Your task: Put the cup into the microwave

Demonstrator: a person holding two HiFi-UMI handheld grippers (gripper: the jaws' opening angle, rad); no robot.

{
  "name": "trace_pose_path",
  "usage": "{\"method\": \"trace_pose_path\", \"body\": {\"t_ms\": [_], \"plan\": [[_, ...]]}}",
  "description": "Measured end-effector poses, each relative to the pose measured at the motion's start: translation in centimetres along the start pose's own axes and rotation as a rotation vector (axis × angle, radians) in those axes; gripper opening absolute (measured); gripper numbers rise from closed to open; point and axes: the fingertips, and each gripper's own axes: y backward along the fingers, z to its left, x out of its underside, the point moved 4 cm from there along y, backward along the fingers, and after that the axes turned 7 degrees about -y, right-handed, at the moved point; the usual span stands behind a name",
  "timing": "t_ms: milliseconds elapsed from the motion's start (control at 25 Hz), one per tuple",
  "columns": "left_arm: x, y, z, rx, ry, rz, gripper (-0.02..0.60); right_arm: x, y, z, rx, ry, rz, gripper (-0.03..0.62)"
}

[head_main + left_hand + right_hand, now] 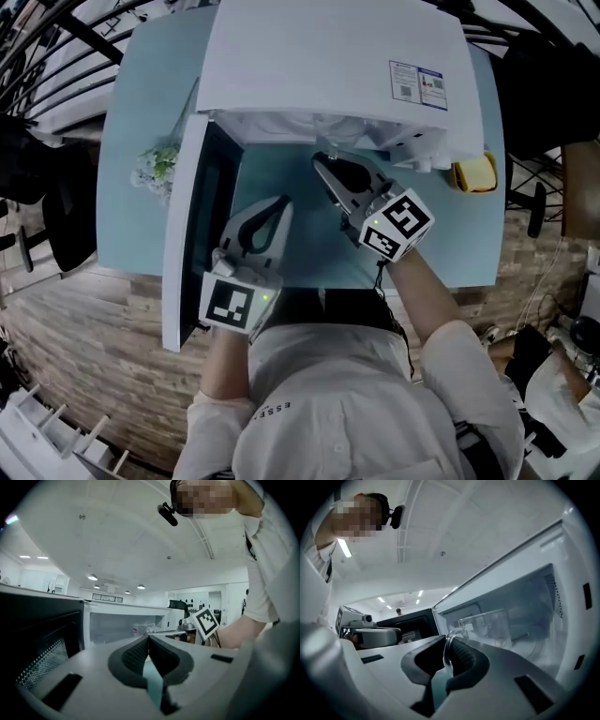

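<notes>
1. I had the right gripper pinching the handle of the clear glass cup, its jaws nearly together on the thin glass loop. The cup hung ahead of the jaws at the mouth of the microwave, with the cavity right behind it (whether its base touched the cavity floor, I could not tell).
2. The left gripper was pressed together on nothing, low over the table and just beside the open door. I judged it best parked there, out of the way of the cup.
3. As I read it, the step in hand was carrying the cup inward. Since the grip sat on the handle, off to one side of the cup's weight, I expected the glass to want to tip or swing. A slow, level push with no roll of the wrist seemed the safe way.
4. I aimed to go straight in toward the middle of the cavity floor. The gripper's body was wider than the cup, so the frame of the opening and the side wall were what I watched.
5. Letting go made sense only once the base sat flat. The jaws then needed to spread just enough to free the loop, and I meant to back out along the handle's line so as not to drag the cup.
</notes>
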Motion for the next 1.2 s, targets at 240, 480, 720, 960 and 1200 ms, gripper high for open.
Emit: {"method": "trace_pose_path", "body": {"t_ms": [240,480,720,960,1200], "plan": [[1.3,-0.9,0.7,-0.033,0.037,0.024,0.003,0.3,-2.3,-2.4,-0.005,-0.019,0.005,0.032],[2.1,-1.6,0.7,-0.047,0.054,0.039,0.003,1.2,-3.7,-3.6,-0.019,-0.021,0.019,0.032],[2.3,-2.0,1.2,-0.079,0.063,0.040,0.003,1.9,-4.6,-4.2,-0.029,0.002,0.015,0.032],[3.1,-1.9,1.1,-0.093,0.063,0.051,0.003,2.9,-5.0,-5.2,0.011,-0.009,0.037,0.031],[3.6,-1.8,1.0,-0.096,0.071,0.069,0.003,2.7,-5.2,-5.9,0.040,-0.049,0.034,0.031]]}}
